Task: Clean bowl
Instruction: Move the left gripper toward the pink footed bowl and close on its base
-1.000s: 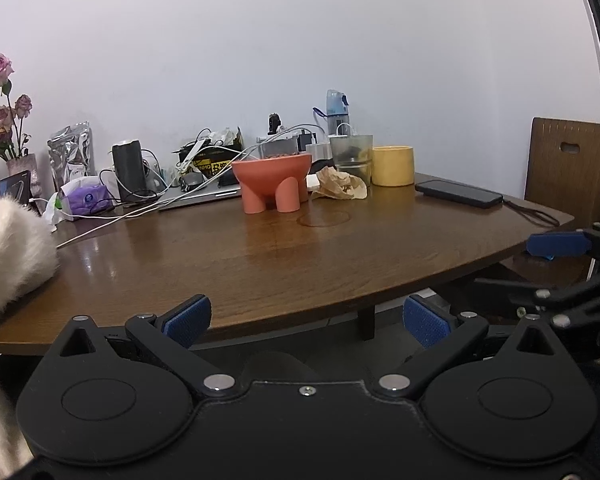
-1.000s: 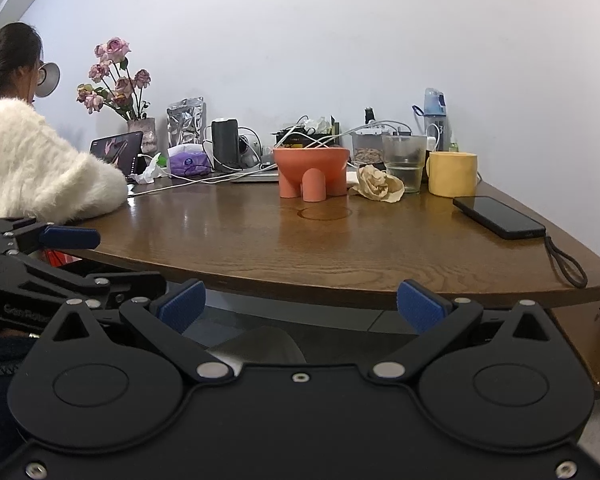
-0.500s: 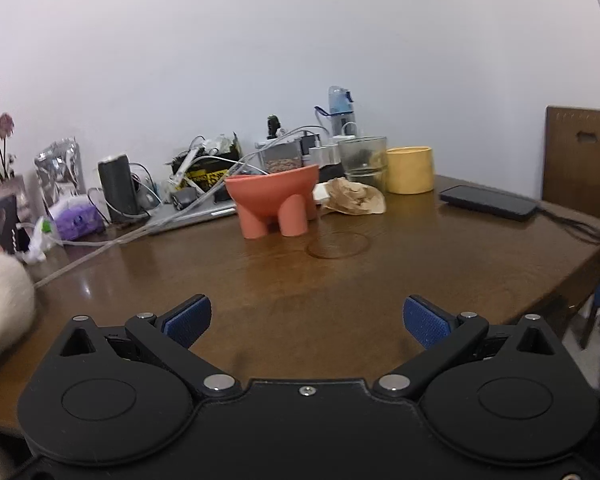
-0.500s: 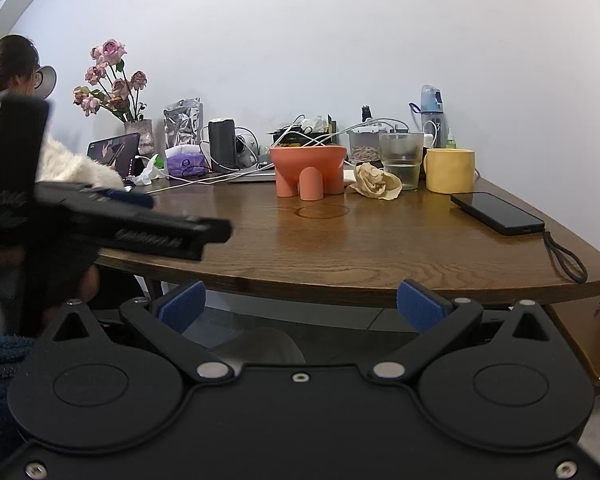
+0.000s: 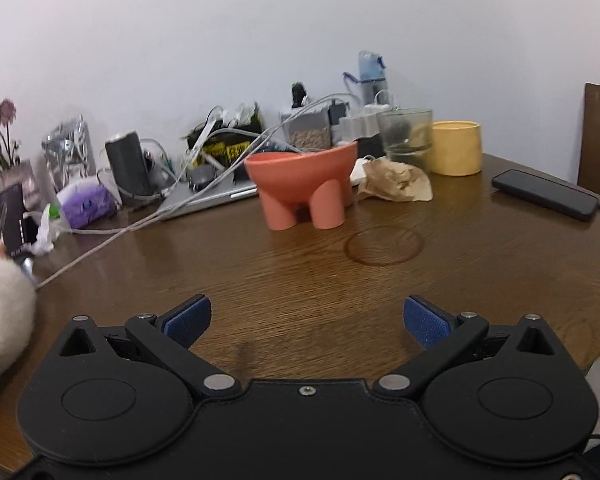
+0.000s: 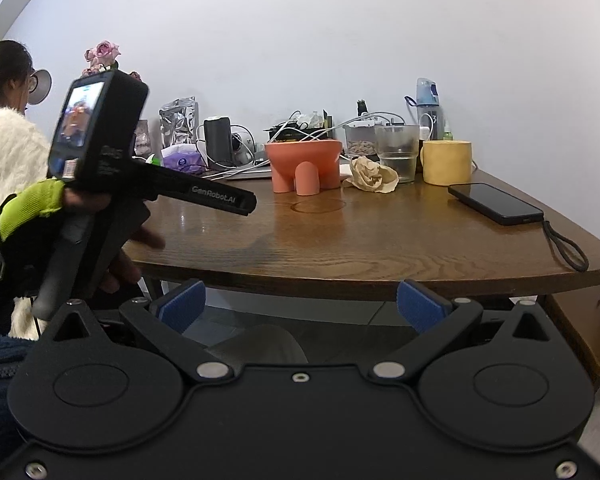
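— Bowl: mid-table, upright on stubby legs, just in front of the laptop and cables. Crumpled paper just beside it on the right.

— Looks stiff and thick-walled, probably ceramic or moulded plastic; likely some weight, smooth, possibly slippery. Chippable if knocked over.

— Where to grip?

— Best by the rim, one pad inside, one outside. Legs too round to pinch well. Paper soft and light, easy to pinch for wiping.

— Left tongs?

— Spread wide, nothing between the pads, hovering over the near table, well short of the bowl.

— Right tongs?

— Also wide, empty, below the table edge, well apart from everything.

— Anything only in the right view?

— Gloved hand around the left tool's handle, its little screen, a person in a white fluffy top at far left. Also the phone strap hanging over the edge.

— And only in the left?

— A glimpse into the bowl's mouth, tipped by the lens; inside mostly hidden, dirt impossible to judge. A ring mark plainly in front of it.
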### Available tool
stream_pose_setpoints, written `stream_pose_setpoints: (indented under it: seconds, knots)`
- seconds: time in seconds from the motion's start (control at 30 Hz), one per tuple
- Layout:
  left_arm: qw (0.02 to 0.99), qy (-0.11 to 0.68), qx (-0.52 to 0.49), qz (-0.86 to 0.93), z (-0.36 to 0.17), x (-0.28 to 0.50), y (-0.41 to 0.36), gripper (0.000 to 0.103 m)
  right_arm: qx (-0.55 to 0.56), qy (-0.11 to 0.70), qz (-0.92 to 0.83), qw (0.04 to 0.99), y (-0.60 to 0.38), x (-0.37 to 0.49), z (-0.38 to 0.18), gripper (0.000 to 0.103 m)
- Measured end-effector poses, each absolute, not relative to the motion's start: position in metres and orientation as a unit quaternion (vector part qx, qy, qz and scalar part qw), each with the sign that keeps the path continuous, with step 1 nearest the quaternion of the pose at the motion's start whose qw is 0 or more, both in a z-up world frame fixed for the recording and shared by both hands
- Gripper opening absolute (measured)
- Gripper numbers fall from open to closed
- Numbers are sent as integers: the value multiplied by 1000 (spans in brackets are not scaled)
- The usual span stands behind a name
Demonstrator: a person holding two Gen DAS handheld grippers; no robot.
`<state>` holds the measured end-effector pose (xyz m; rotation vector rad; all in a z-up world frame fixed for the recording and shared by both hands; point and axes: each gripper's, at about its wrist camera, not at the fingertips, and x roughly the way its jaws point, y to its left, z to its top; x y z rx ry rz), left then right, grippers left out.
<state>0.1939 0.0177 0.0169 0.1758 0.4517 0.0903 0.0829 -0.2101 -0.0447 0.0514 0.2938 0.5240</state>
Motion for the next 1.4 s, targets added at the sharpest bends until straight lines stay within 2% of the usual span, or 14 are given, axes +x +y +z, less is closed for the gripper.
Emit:
stream_pose_setpoints:
  seconds: [0.4,0.57,0.97,1.4]
  knots:
    - [960,277,39,-23,32,242,40,103,30,149,258,954,-210,85,-46,103]
    - [955,291,51,-34,37,270,45,103,29,149,261,953,-209,84,-46,103]
    - [941,337,18,-27,20,337,57,103,31,149,259,954,-211,83,-46,103]
    - [942,334,10,-24,17,389,68,103,30,154,256,954,-212,81,-47,103]
